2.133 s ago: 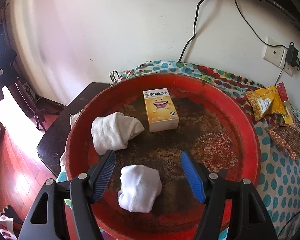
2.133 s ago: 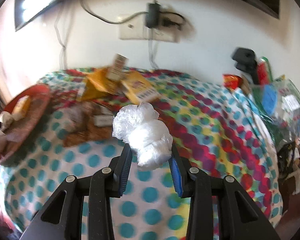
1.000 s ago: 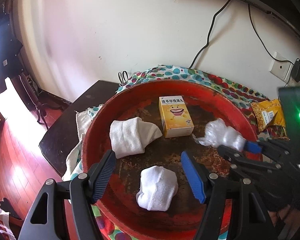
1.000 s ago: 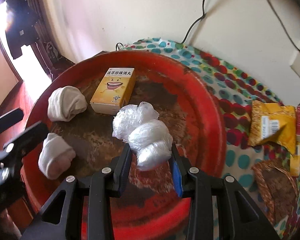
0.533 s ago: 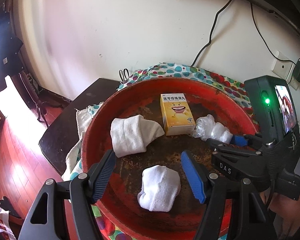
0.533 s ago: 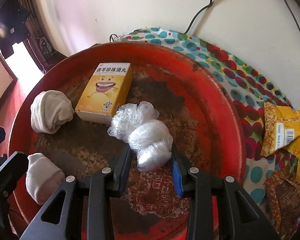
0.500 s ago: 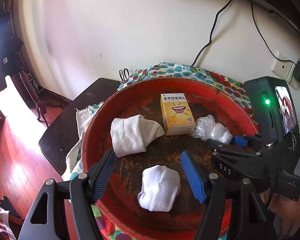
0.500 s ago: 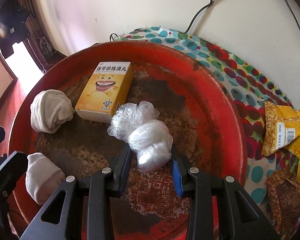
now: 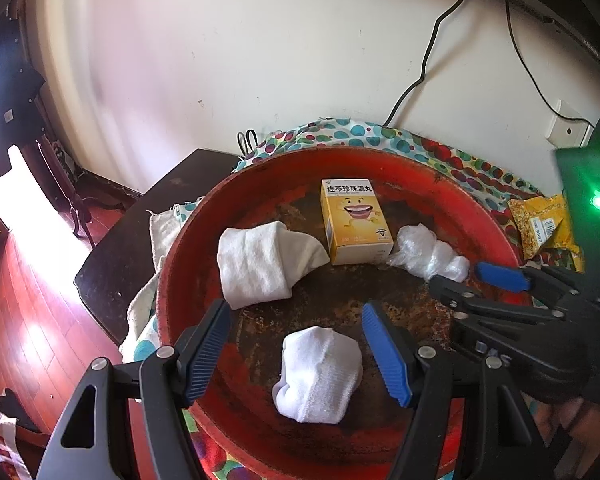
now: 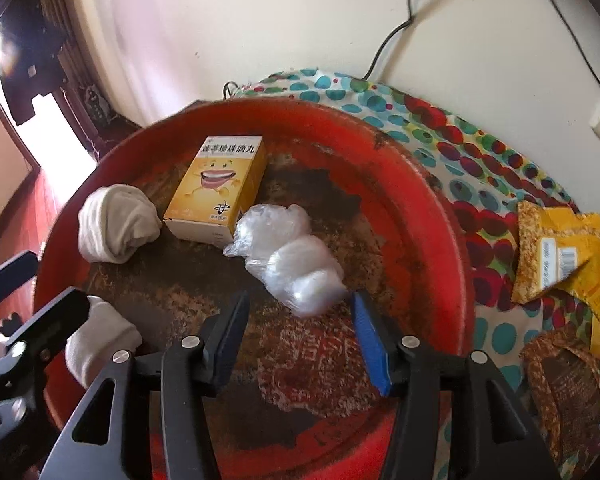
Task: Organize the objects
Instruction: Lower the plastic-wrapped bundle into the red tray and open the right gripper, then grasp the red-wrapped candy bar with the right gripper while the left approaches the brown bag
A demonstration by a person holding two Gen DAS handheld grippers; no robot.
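Note:
A round red tray (image 9: 440,176) (image 10: 428,200) holds a yellow box (image 9: 354,216) (image 10: 216,188), a folded white cloth (image 9: 260,260) (image 10: 116,220), a rolled white sock (image 9: 320,372) (image 10: 96,344) and a crumpled clear plastic bag (image 9: 428,256) (image 10: 288,256). My right gripper (image 10: 300,332) is open just behind the bag, which lies free on the tray beside the box; it also shows in the left wrist view (image 9: 472,276). My left gripper (image 9: 296,348) is open and empty above the sock.
The tray sits on a polka-dot cloth (image 10: 460,148). Yellow snack packets (image 10: 560,252) (image 9: 540,224) and a brown packet (image 10: 568,392) lie to the right. A dark side table (image 9: 140,232) and red wood floor are at the left. Cables and a wall socket (image 9: 568,128) are behind.
My right gripper carried the plastic bag over the tray, set it down next to the yellow box, then opened and let it go. My left gripper stayed open above the sock.

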